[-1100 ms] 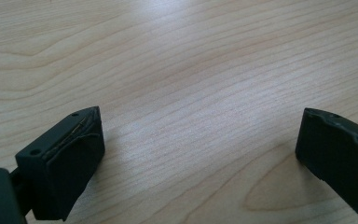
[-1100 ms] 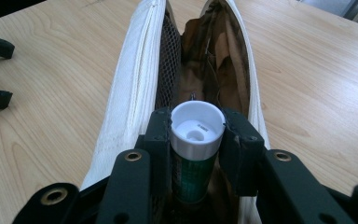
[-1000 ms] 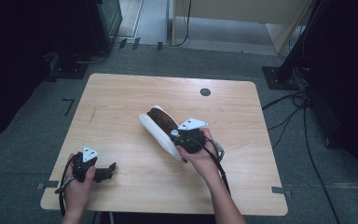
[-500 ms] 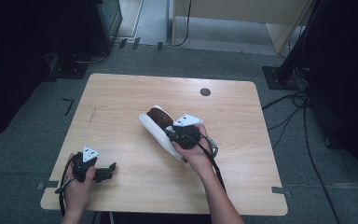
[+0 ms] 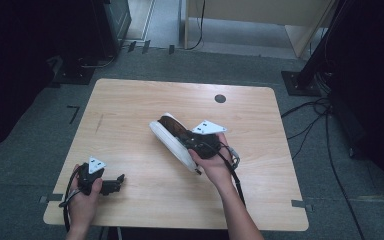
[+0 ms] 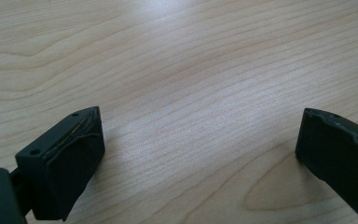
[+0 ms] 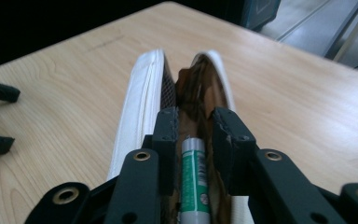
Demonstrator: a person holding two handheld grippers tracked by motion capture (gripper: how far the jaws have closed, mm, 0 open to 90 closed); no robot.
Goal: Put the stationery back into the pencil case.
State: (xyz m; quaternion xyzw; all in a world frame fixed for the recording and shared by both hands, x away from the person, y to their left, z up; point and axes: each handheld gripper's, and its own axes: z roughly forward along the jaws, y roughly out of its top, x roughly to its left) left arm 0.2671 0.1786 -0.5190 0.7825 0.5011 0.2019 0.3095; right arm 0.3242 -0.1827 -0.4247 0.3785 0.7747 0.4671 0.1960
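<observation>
Pencil case (image 7: 142, 112), white with a brown lining, sat right ahead of my right gripper (image 7: 195, 133); jaws were just closing on a green-and-white tube (image 7: 194, 179). Left gripper (image 6: 196, 154) gaped empty.

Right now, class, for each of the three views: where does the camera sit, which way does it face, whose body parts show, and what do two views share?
High view: above the person's side, looking forward and down on the wooden table; both forearms show, with the left hand-held gripper and right hand-held gripper.
Left gripper view: rides that hand-held gripper, facing bare tabletop between wide-open jaws.
Right gripper view: looks along jaws closed on a white pouch holding a green-and-white tube.
Shared: high and right gripper views both show the pouch.
</observation>
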